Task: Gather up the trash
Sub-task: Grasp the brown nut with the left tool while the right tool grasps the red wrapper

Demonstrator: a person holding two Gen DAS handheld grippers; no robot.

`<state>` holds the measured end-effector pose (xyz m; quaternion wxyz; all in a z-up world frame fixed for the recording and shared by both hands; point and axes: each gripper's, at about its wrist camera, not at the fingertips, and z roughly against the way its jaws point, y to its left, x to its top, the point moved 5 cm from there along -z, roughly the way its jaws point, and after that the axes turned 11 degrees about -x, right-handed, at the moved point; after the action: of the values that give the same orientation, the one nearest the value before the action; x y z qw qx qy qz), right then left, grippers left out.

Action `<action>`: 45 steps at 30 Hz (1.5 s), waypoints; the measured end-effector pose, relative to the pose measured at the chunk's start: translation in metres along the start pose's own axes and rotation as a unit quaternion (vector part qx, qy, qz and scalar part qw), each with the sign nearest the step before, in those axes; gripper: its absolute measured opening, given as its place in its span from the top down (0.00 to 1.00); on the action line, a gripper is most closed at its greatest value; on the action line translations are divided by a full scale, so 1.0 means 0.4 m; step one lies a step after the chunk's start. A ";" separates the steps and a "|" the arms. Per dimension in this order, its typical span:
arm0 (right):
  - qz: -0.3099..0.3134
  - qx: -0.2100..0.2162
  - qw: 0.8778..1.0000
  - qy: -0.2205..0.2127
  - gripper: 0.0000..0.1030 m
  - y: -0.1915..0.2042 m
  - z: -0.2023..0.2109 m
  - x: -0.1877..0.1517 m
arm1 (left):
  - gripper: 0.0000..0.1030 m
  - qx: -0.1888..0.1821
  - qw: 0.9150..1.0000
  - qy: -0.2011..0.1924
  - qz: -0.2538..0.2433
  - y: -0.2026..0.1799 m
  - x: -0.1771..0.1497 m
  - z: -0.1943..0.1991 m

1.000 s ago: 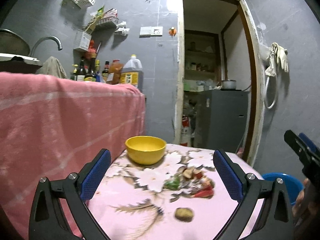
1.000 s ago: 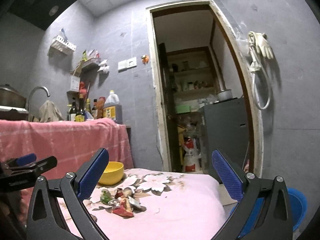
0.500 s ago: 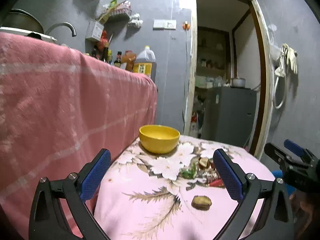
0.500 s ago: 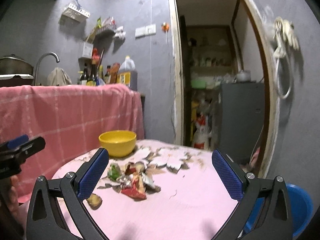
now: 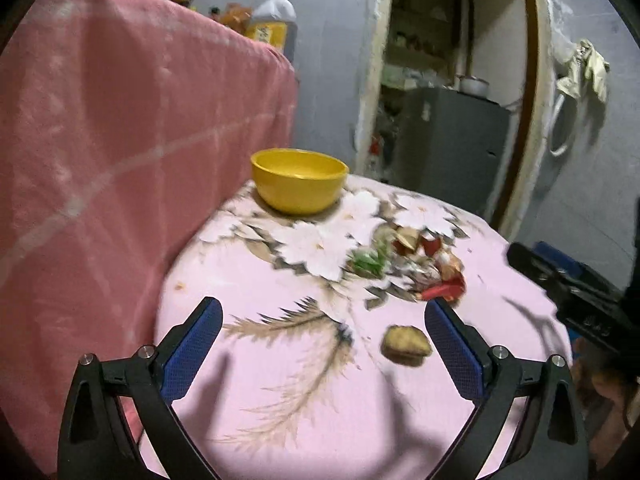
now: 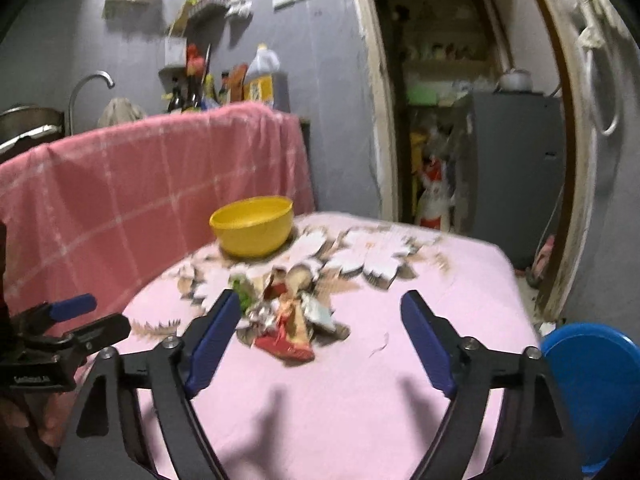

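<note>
Counter (image 6: 360, 400): draped in a pink cloth printed with white flowers; a taller surface under a pink checked cloth (image 6: 120, 200) stands against its far left side.
Trash pile (image 6: 286, 320): crumpled wrappers and scraps, red, green and silvery, heaped near the middle of the counter (blurred, so single pieces are hard to name).
Brown scrap (image 5: 406, 346): lies by itself on the cloth, nearer than the pile and apart from it.
Yellow bowl (image 5: 299, 180): upright at the back of the counter, beyond the pile, not touching it.
Blue bin (image 6: 592, 392): below the counter's right edge.
Left hand-held gripper (image 5: 322, 350): jaws wide apart, nothing between the pads; the brown scrap shows just inside its right finger, on the cloth beyond it.
Right hand-held gripper (image 6: 320, 338): jaws have just been narrowing but stand apart, gripping nothing; the pile shows between the fingers, on the cloth beyond them.
</note>
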<state>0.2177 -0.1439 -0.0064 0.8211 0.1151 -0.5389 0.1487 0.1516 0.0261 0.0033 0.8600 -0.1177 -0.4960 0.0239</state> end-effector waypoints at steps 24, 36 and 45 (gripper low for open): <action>0.004 0.088 0.982 0.167 0.52 0.052 -0.157 -0.068 | 0.73 -0.141 0.979 0.146 0.007 -0.055 -0.048 -0.130; -0.008 0.104 0.978 0.179 0.72 0.061 -0.166 -0.071 | 0.77 -0.137 0.981 0.140 0.016 -0.044 -0.046 -0.124; -0.015 0.097 0.984 0.150 0.89 0.045 -0.130 -0.061 | 0.88 -0.113 0.985 0.128 -0.005 -0.055 -0.042 -0.110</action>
<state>0.2462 -0.1119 -0.0488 0.8798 0.1785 -0.3909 0.2030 0.1790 -0.0056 -0.0272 0.8974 -0.2142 -0.3823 -0.0519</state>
